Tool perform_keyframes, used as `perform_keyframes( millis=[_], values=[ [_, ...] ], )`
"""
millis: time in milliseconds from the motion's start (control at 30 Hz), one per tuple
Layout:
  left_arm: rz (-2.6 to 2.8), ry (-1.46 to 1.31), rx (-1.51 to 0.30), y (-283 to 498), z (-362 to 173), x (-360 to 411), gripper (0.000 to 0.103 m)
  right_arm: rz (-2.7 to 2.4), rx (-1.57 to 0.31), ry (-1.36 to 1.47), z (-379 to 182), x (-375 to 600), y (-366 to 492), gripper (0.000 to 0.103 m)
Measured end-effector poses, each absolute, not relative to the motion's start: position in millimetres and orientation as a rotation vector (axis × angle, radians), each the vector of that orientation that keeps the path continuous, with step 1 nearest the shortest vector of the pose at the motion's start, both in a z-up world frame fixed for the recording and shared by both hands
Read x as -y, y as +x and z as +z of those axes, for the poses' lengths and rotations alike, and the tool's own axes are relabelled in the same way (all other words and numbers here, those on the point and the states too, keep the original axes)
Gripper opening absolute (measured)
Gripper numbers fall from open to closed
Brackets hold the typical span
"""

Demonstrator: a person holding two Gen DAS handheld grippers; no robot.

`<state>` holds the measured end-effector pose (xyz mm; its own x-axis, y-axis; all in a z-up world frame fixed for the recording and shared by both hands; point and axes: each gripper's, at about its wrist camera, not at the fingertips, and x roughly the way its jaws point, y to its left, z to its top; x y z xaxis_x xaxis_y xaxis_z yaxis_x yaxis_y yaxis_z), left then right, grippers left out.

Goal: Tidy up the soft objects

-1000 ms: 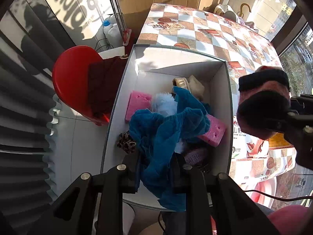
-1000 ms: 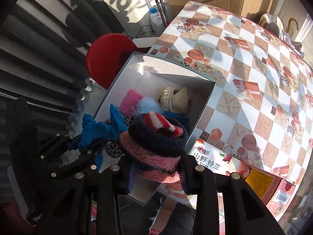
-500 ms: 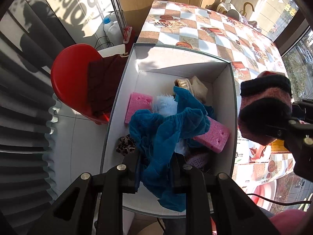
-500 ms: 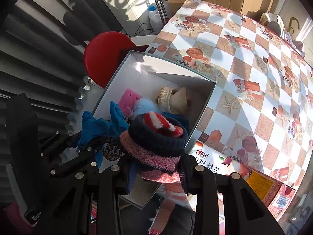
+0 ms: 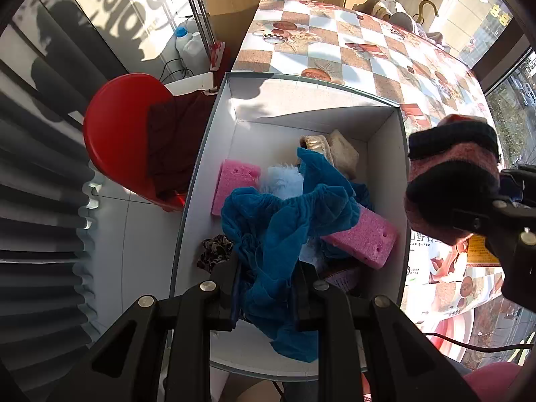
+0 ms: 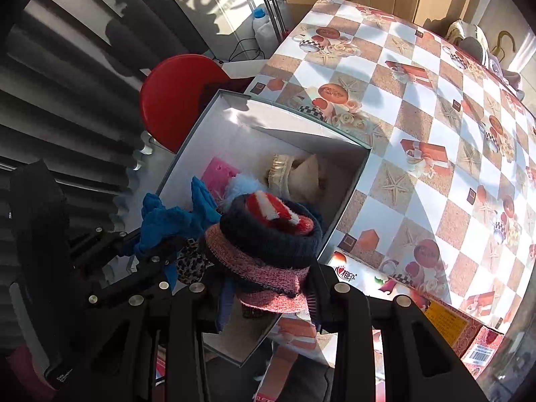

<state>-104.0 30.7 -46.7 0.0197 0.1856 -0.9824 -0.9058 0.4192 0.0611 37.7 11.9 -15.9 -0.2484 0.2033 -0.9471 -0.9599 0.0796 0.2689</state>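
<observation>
A white open box (image 5: pixel 217 140) sits at the table's near left edge. It holds two pink sponges (image 5: pixel 234 181), a pale blue fluffy piece (image 5: pixel 279 181), a beige pouch (image 5: pixel 338 154) and a leopard-print scrunchie (image 5: pixel 214 251). My left gripper (image 5: pixel 268 294) is shut on a teal blue cloth (image 5: pixel 288 227) and holds it over the box. My right gripper (image 6: pixel 268 294) is shut on a rolled knit sock bundle (image 6: pixel 268 234), pink, navy and red-striped, just above the box's right wall. That bundle also shows in the left wrist view (image 5: pixel 452 181).
A red stool (image 5: pixel 114 140) with a dark maroon cloth (image 5: pixel 174 140) stands left of the box. The checkered tablecloth (image 6: pixel 435 134) stretches away behind and to the right. A printed carton (image 6: pixel 469 331) lies at the near right. Plastic bottles (image 5: pixel 187 43) stand on the floor.
Both grippers have drifted slightly nearer over the box while keeping their grip. The box contents look unchanged.
</observation>
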Motion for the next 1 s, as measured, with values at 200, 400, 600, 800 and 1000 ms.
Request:
perform_keyframes(
  millis=[200,400,600,800,1000],
  values=[
    [0.982,-0.754,-1.262,-103.0,-47.2,-37.4,0.025,1.401,-1.291,-0.867,-18.4,-24.5,35.8,0.038],
    [0.997,-0.749,-1.202,-102.7,-37.2,-38.9,0.083,1.407,-1.299,-0.863,-17.8,-36.0,36.8,0.062],
    [1.031,-0.726,-1.173,-107.9,-27.9,-38.8,0.088,1.376,-1.278,-0.837,-7.7,-37.6,46.6,0.103],
    [1.082,-0.683,-1.213,-109.6,-16.5,-36.6,0.088,1.323,-1.264,-0.841,-2.1,-25.0,53.9,0.102],
    [1.063,-0.715,-1.228,-107.5,-15.1,-26.9,0.088,1.254,-1.268,-0.858,-3.5,-8.9,51.2,0.102]
  ],
)
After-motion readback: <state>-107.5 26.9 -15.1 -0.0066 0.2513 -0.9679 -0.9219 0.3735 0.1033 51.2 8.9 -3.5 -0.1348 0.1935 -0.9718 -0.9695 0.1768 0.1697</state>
